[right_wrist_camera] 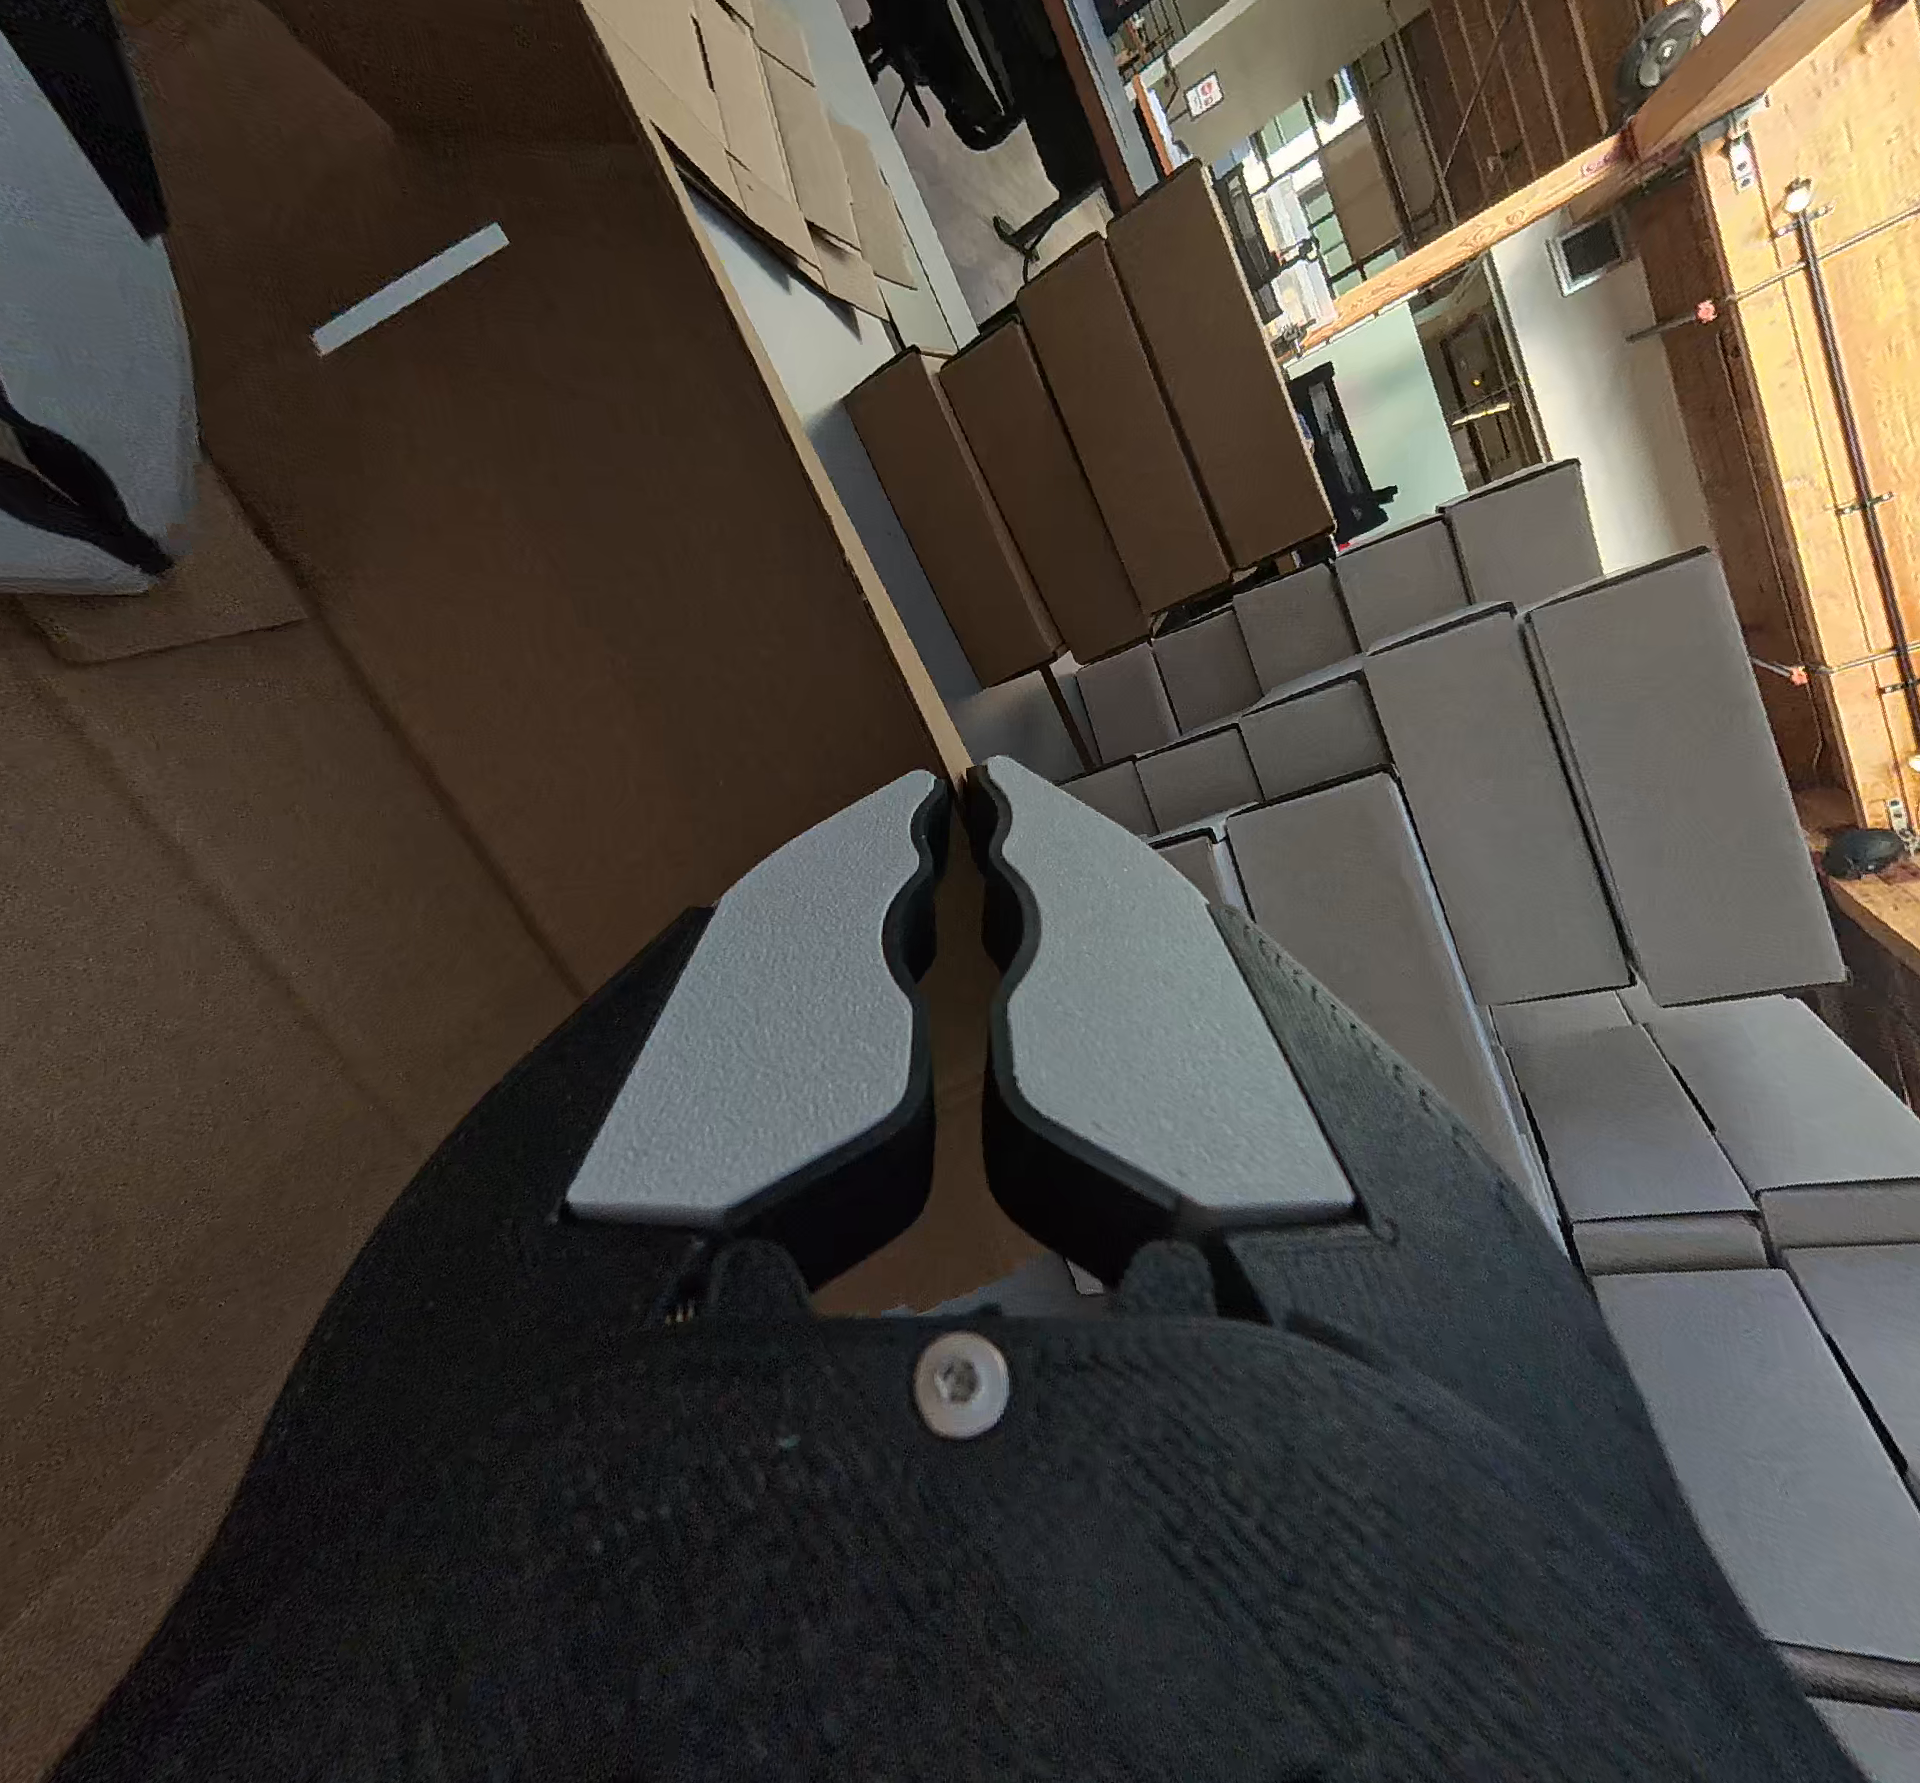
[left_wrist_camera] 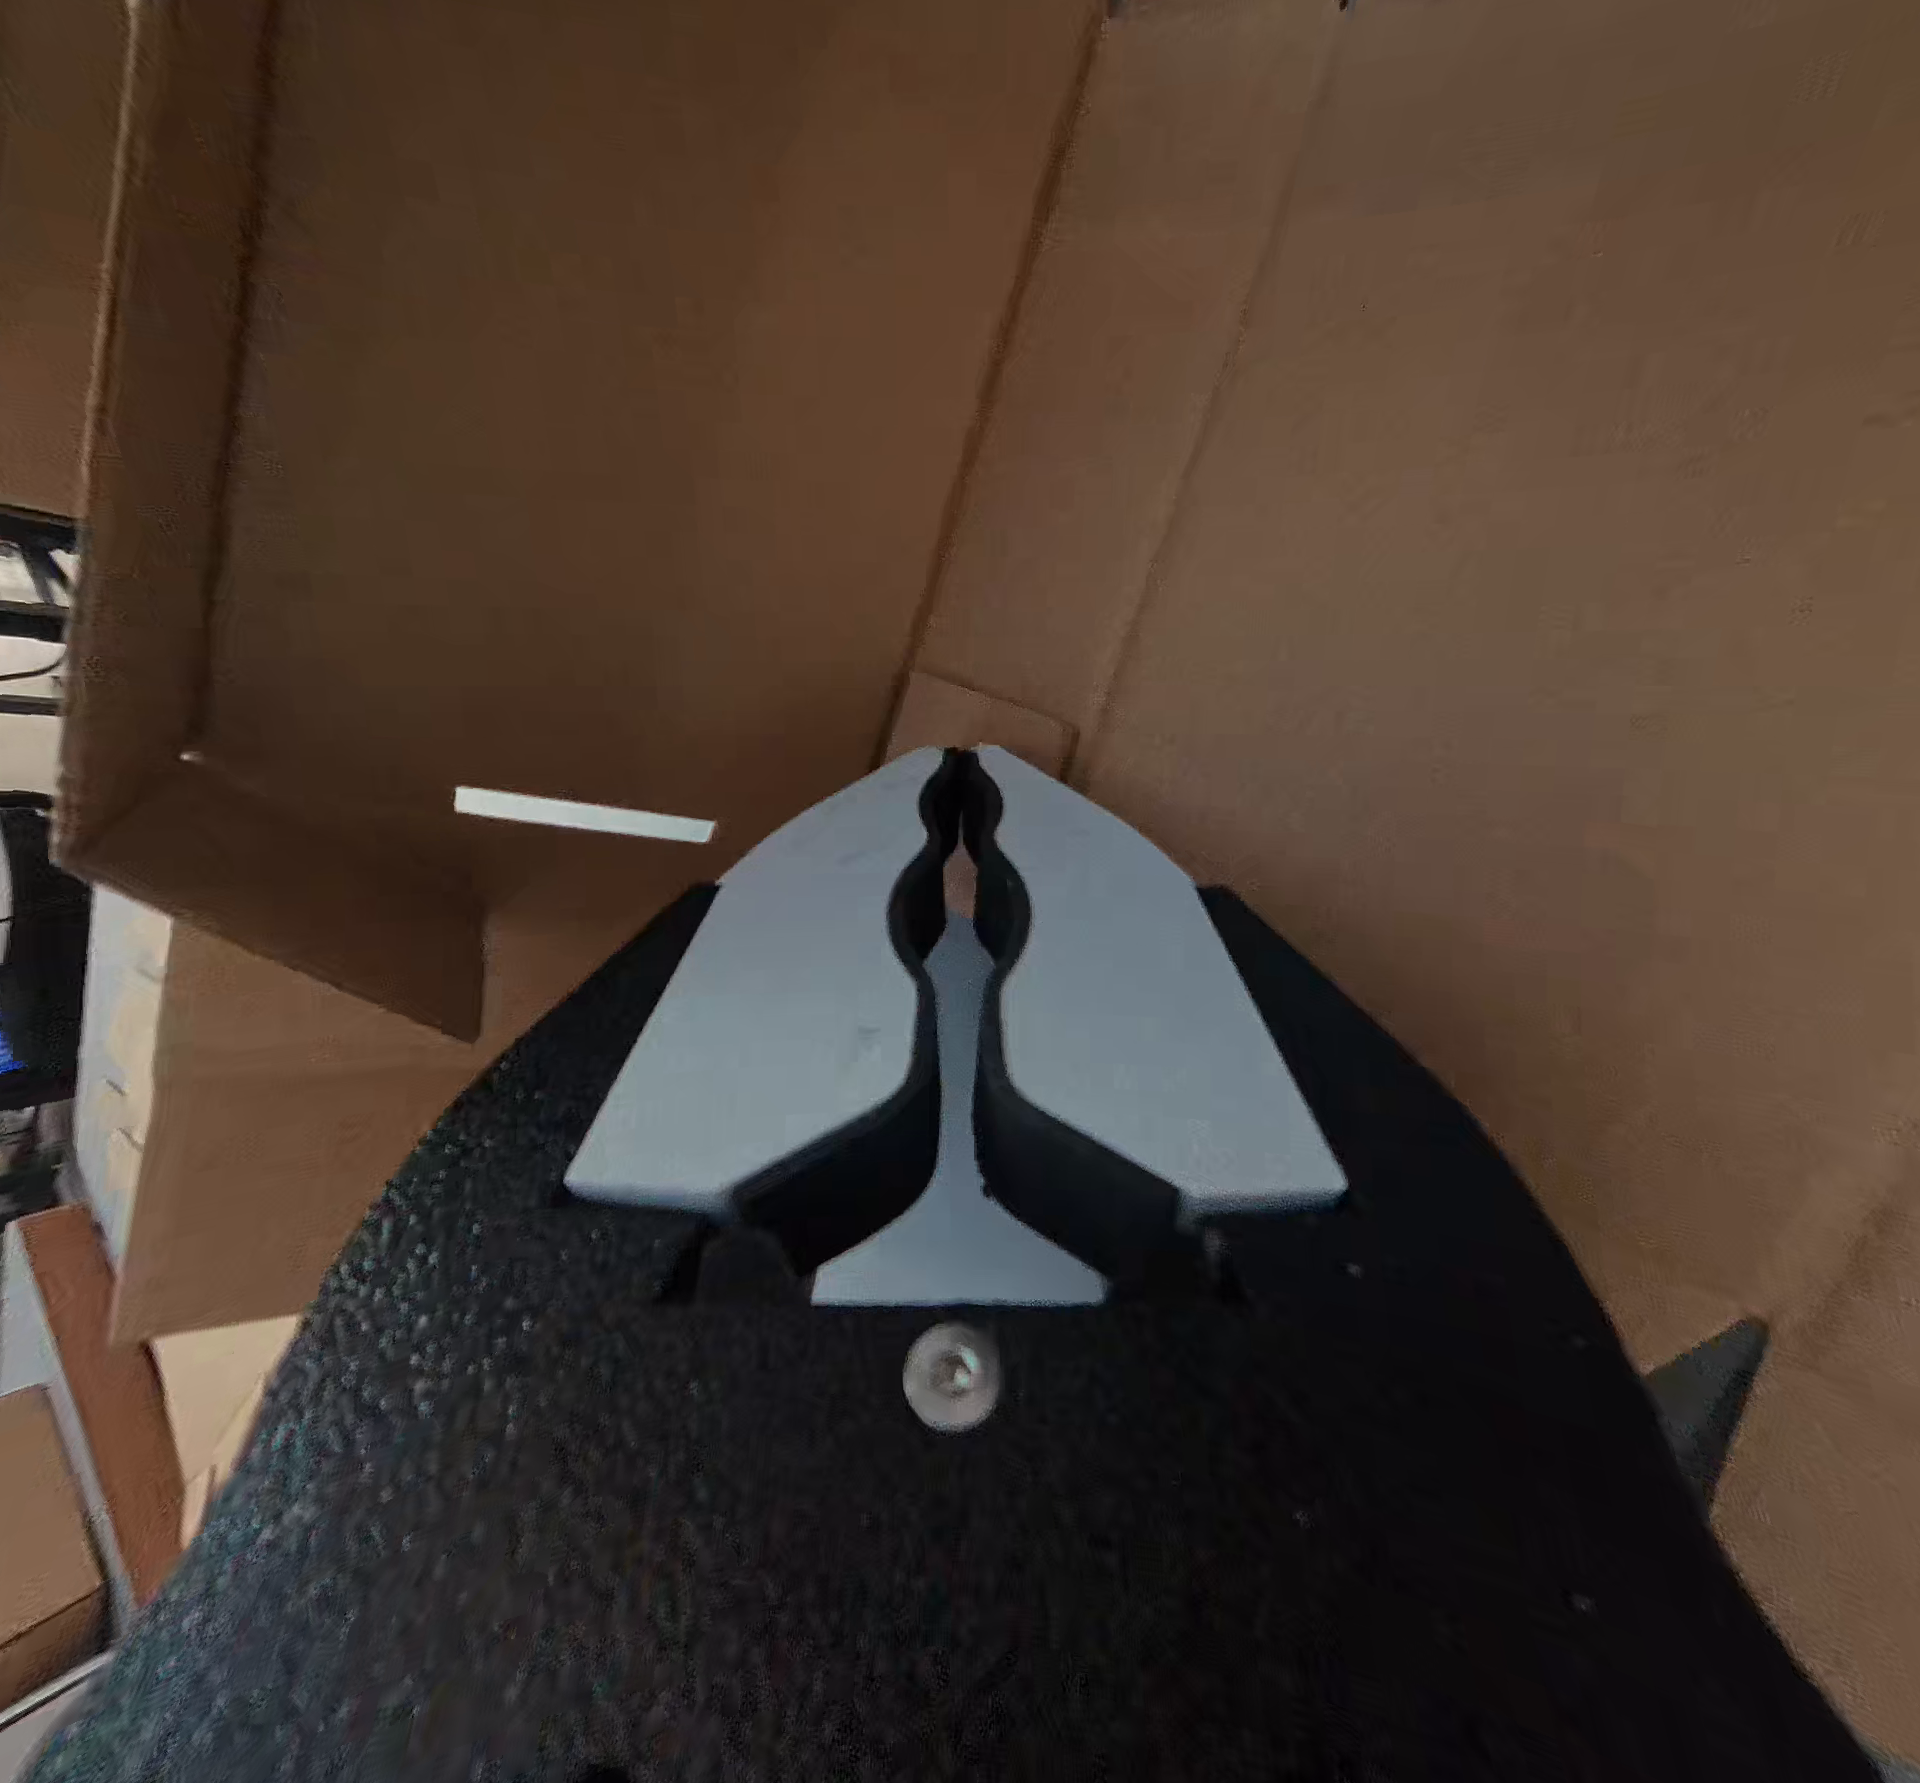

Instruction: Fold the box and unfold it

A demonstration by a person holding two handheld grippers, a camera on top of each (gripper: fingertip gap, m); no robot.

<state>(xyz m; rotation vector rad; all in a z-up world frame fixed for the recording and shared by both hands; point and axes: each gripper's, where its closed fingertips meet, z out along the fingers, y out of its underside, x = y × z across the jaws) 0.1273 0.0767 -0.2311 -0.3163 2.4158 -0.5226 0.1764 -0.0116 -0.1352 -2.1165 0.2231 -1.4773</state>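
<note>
A large brown cardboard box point(left_wrist_camera: 623, 331) is half-formed, with its panels standing at angles around both grippers. A narrow white slot point(left_wrist_camera: 582, 814) is cut in one panel and also shows in the right wrist view point(right_wrist_camera: 410, 289). My left gripper point(left_wrist_camera: 958, 759) is shut, with its tips at an inner corner next to a small tab point(left_wrist_camera: 987, 710); nothing shows between its fingers. My right gripper point(right_wrist_camera: 961, 783) is shut on the edge of the box's dark panel point(right_wrist_camera: 520, 538). The left gripper point(right_wrist_camera: 145, 549) shows at that view's left edge.
Many folded grey-white boxes point(right_wrist_camera: 1455, 798) are stacked to the right, with a row of brown boxes point(right_wrist_camera: 1091, 466) behind them. Flat cardboard sheets point(right_wrist_camera: 769, 71) lie farther back. More cardboard pieces point(left_wrist_camera: 62, 1525) lie at the lower left.
</note>
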